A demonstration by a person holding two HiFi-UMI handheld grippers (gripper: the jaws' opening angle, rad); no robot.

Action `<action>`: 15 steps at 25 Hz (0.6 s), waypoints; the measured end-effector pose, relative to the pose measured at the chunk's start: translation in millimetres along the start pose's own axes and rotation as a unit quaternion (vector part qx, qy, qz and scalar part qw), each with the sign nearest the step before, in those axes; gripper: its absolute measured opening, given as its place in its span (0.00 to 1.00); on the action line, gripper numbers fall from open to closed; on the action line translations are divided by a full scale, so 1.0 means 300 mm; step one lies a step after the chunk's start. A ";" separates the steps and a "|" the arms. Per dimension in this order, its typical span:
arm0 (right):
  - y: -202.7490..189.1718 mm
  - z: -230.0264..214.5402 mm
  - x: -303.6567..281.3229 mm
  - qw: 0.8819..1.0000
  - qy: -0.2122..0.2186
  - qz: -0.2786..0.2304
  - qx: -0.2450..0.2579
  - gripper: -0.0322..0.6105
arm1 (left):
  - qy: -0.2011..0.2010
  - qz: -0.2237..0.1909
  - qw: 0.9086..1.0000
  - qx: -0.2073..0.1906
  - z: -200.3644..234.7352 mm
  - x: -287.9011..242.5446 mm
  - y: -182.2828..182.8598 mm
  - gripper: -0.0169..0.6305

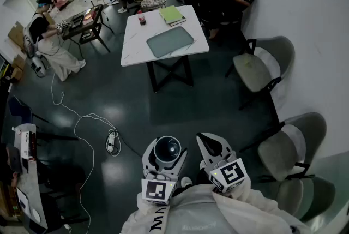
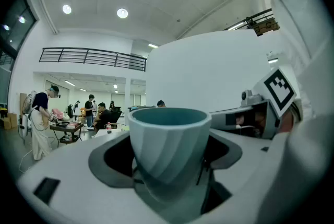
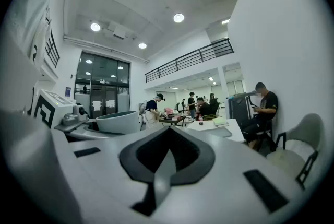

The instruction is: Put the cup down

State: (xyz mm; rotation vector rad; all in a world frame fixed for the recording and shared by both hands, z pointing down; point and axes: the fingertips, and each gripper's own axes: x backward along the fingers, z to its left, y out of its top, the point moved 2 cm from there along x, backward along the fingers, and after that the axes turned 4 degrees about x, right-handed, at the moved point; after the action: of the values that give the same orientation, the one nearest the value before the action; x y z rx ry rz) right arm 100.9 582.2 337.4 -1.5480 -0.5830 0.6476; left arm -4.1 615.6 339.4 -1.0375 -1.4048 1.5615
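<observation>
A pale teal ribbed cup (image 1: 167, 150) stands upright between the jaws of my left gripper (image 1: 166, 145), which is shut on it. In the left gripper view the cup (image 2: 169, 142) fills the gap between the grey jaws, rim up. Both grippers are held close to the person's body, well above the dark floor. My right gripper (image 1: 206, 138) is beside it on the right, jaws shut with nothing between them; in its own view the tips (image 3: 168, 131) meet, and the cup (image 3: 117, 122) shows at the left.
A white table (image 1: 136, 45) stands ahead across the floor, bearing a grey pad (image 1: 169, 41), green books (image 1: 172, 14) and a bottle (image 1: 142, 18). Two grey chairs (image 1: 262, 66) (image 1: 292, 145) line the right wall. A power strip with cable (image 1: 111, 142) lies on the floor. People sit at the back.
</observation>
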 end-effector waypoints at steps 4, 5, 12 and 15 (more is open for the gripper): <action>0.016 -0.056 0.011 1.000 -0.007 -0.004 0.000 0.06 | -0.002 -0.003 1.000 0.006 -0.044 -0.042 0.011 0.63; 0.019 -0.072 0.011 1.000 -0.006 -0.005 0.001 0.06 | 0.000 -0.004 1.000 0.007 -0.052 -0.057 0.016 0.63; 0.035 -0.222 -0.094 1.000 0.021 -0.019 0.013 0.06 | 0.032 0.009 0.999 0.002 0.006 -0.244 0.007 0.63; 0.035 -0.294 -0.141 0.999 0.030 -0.020 0.017 0.06 | 0.038 0.006 0.999 -0.004 0.029 -0.329 0.004 0.63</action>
State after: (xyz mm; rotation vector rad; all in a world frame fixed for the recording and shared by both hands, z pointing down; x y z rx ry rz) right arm 132.8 489.1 333.5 -1.5157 -0.5538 0.5763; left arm 23.7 520.7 345.9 -1.1004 -1.3569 1.5110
